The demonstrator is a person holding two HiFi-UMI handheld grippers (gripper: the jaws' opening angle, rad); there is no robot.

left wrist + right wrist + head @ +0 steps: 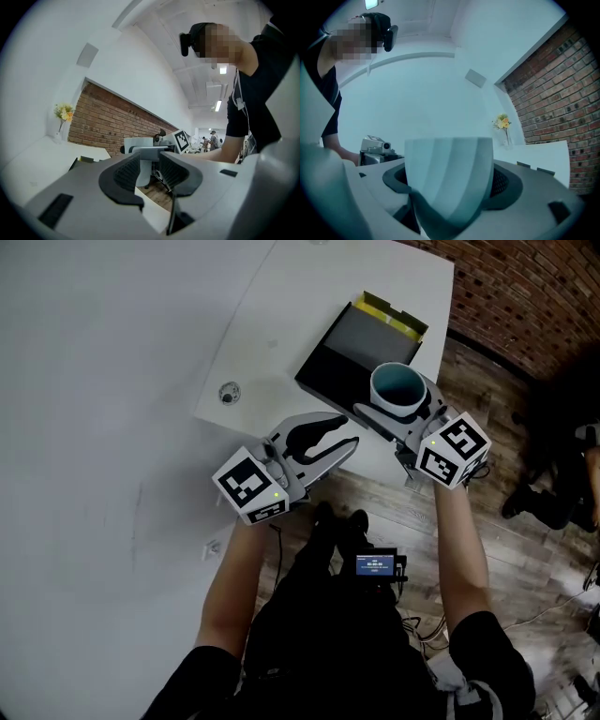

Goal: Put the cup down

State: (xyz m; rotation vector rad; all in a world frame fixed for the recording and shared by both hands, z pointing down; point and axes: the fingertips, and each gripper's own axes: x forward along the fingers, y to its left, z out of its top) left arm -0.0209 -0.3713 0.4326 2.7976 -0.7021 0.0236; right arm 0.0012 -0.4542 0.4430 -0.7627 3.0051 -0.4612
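Observation:
A white cup [397, 385] with a teal inside stands upright between the jaws of my right gripper [394, 401], which is shut on its sides. It hangs over the near corner of a black box [342, 352] at the white table's edge. In the right gripper view the cup [447, 178] fills the gap between the dark pads [506, 183]. My left gripper [352, 431] is level, to the left of the cup and apart from it. Its jaws stand close together with a narrow gap and nothing in it. In the left gripper view the cup [138, 145] shows beyond them.
The white table [309, 306] carries the black box with yellow flaps and a small round object [228, 392] near its left edge. Below is wooden floor [412, 512]. A brick wall [525, 296] lies to the right. A vase of flowers [504, 124] stands on the far end.

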